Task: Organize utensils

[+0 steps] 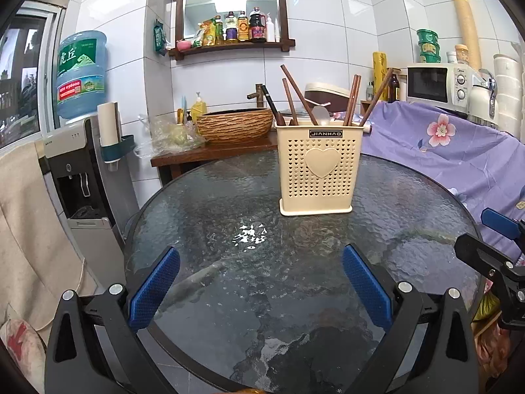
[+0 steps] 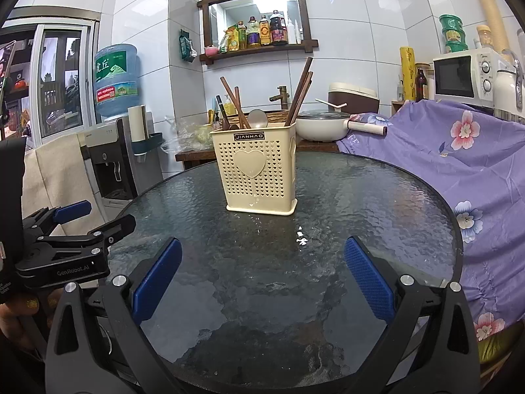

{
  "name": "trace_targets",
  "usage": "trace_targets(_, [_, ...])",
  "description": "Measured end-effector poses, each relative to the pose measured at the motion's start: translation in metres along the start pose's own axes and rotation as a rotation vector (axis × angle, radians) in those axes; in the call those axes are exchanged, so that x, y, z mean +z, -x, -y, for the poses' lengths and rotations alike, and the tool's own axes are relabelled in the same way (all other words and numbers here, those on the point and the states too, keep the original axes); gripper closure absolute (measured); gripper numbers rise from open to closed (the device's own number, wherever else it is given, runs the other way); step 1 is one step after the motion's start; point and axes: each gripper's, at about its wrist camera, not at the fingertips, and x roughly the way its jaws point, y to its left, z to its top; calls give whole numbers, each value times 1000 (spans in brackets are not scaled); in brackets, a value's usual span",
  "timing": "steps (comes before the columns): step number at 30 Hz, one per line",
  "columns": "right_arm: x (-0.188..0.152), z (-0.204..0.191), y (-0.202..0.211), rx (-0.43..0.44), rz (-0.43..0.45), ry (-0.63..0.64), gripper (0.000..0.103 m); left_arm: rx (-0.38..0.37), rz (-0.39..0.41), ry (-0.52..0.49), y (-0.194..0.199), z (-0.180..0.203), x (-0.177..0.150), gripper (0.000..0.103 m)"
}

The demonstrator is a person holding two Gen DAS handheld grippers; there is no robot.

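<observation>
Item one: cream perforated utensil holder (image 1: 320,170), labelled JIANHAO, with a raised heart on its front, standing upright on the round glass table (image 1: 229,295) toward the far side, well apart from both my grippers. Contents: several brown wooden chopsticks (image 1: 297,93) leaning at various angles, one black-handled utensil (image 1: 269,100) at the left, one pale spoon (image 1: 321,113) near the middle; all stand in the holder, though I cannot tell which compartment each occupies. Item two: my left gripper (image 1: 261,287), over the near edge of the table, blue-padded fingers (image 1: 154,287) spread wide, nothing between them. Item three: my right gripper (image 2: 262,282), likewise over the near edge, blue pads wide apart and holding nothing; in the right wrist view my left gripper appears at the left margin, just beside it. Surroundings: purple floral cloth (image 1: 459,151) draped to the right of the table, white microwave (image 1: 438,83) behind it, water dispenser (image 1: 82,151) at left, woven brown basin (image 1: 234,126) on the wooden counter behind the holder.
</observation>
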Motion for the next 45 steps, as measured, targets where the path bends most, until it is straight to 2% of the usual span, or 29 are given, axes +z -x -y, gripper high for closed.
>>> trace_targets(45, [-4,-1,0,5,-6,0,6,-20,-10,7,1,0,0,6])
